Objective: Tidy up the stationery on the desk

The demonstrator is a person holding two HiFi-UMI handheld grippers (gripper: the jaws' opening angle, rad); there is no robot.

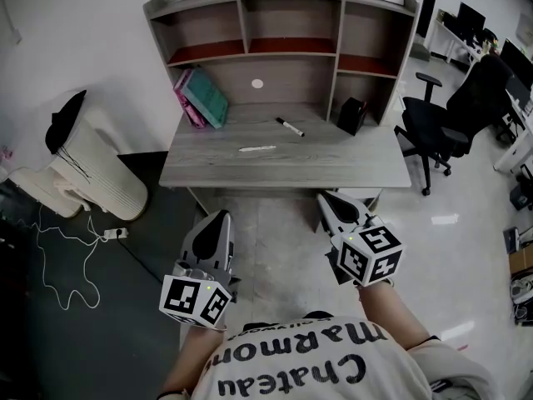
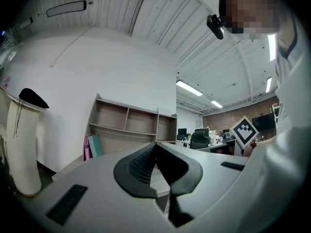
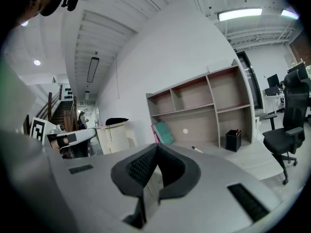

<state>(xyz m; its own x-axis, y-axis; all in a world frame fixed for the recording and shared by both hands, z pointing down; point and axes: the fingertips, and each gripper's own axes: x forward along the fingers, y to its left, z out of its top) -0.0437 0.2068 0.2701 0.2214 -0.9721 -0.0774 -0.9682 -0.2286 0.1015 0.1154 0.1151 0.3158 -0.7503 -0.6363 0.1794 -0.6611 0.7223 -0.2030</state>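
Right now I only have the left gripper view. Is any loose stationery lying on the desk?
Observer: Yes, a marker lies on the desk, right of centre.
Operator: Anything else loose?
Observer: A white pen lies nearer the front edge, apart from the marker.
Operator: Is there a holder for them?
Observer: A black pen holder stands at the desk's right rear, below the shelves.
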